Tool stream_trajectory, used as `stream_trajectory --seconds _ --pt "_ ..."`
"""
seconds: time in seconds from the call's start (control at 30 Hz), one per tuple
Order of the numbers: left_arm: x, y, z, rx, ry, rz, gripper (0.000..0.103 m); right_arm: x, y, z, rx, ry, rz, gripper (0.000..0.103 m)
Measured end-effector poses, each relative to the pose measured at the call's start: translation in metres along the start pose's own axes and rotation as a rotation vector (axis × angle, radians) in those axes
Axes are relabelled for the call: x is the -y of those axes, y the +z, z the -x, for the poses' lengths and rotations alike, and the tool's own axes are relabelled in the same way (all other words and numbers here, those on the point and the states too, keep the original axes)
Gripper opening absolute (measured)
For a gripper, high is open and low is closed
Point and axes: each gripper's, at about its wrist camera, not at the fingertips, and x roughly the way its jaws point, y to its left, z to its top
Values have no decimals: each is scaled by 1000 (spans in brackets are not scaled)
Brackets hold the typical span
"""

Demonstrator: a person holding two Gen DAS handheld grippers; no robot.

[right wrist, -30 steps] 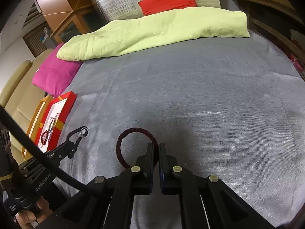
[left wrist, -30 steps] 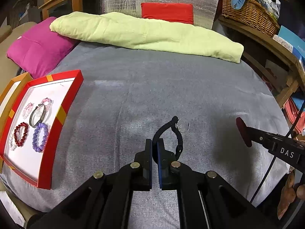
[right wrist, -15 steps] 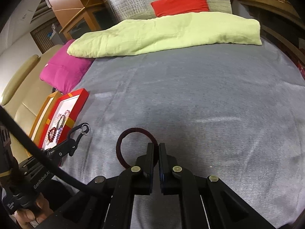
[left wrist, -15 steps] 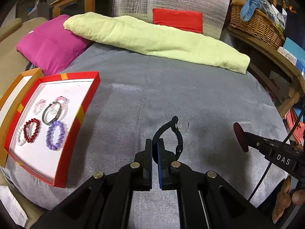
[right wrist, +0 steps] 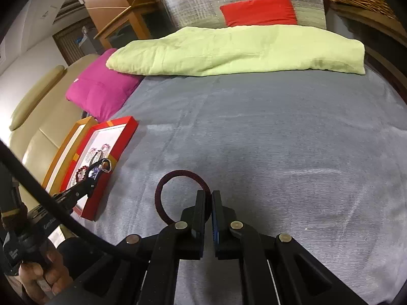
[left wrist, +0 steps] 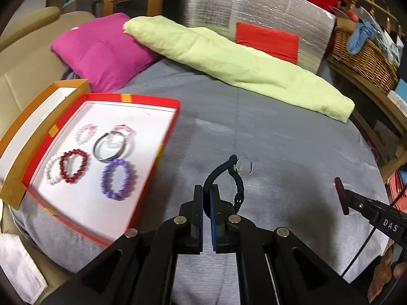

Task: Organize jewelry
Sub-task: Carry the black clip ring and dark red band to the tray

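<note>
Bed: grey-covered bed (left wrist: pixel 292 132), red-rimmed white tray (left wrist: pixel 162 150) at left edge
Tray: beaded bracelets, purple (left wrist: pixel 117 179), dark red (left wrist: pixel 73 166)
Writing: "DAS" on right claw (left wrist: pixel 342 198)
Left claw (left wrist: pixel 206 198): pinching black cord bracelet (left wrist: pixel 237 178)
Right claw: pinching maroon ribbed ring bracelet (right wrist: pixel 178 174)

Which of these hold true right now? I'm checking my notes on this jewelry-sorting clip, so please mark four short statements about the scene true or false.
1. The left gripper is shut on a black cord bracelet with a clear ring. True.
2. The right gripper holds a purple beaded bracelet. False: it pinches a dark maroon ribbed ring bracelet.
3. The red-rimmed white tray is empty. False: several bracelets lie in it.
4. A long pale green pillow lies across the grey bed. True.
</note>
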Motion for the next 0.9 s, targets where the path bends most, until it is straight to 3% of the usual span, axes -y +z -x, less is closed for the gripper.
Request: stream_trajectory --seconds 0.67,0.9 --pt "-54 4 39 78 52 96 5 -102 7 -11 -2 91 156 5" --pt "-73 9 48 92 112 119 5 -136 9 -19 -2 150 195 5"
